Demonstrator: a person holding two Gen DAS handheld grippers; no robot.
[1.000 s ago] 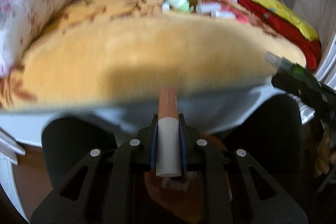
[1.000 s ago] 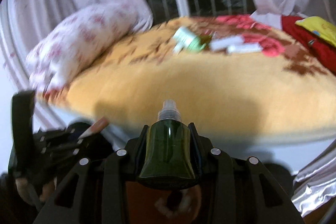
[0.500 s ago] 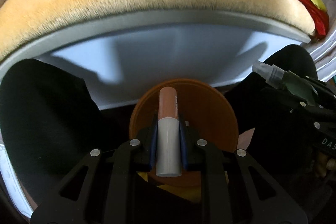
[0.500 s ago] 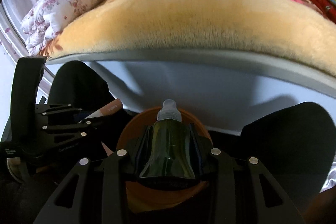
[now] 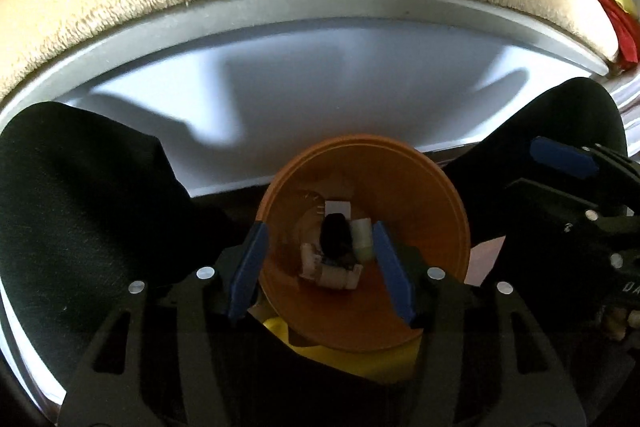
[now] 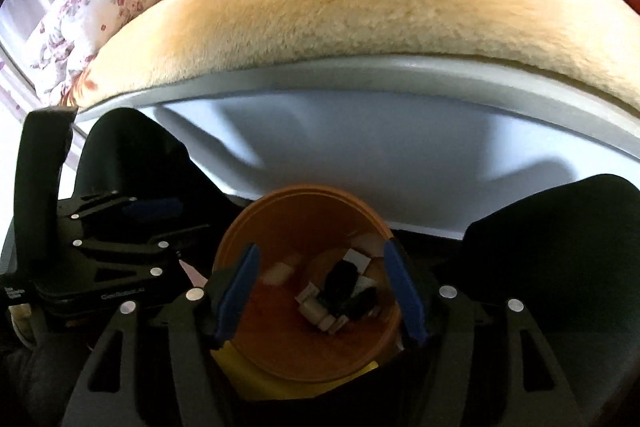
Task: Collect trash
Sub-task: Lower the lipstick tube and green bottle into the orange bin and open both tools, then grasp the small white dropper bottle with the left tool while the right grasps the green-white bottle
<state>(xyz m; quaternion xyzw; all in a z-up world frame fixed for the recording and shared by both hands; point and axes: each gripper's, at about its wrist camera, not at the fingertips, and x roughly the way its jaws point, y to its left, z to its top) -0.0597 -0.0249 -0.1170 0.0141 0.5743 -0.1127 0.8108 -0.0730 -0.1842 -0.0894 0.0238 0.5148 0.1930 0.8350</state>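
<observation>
Two grippers hang above one orange bin [image 5: 420, 211], each pointing steeply down into its mouth. Left gripper [image 5: 320, 263]: the blue-padded fingers [image 5: 394, 275] stand spread and are opening, with nothing pinched between them; beyond and below the fingertips, on the bin's floor, lies the trash [image 5: 336, 251], a small heap of white tubes, a pale cap and a dark bottle. Right gripper [image 6: 324, 291]: its fingers [image 6: 404, 291] are likewise parted and opening, empty, and the same heap lies in the gap's line of sight at the bin's bottom. Past the fingertips of both rises the white bed frame [image 6: 400, 155], topped by a tan plush blanket [image 6: 340, 7]; dark trouser legs [image 5: 80, 207] flank the bin on either side.
</observation>
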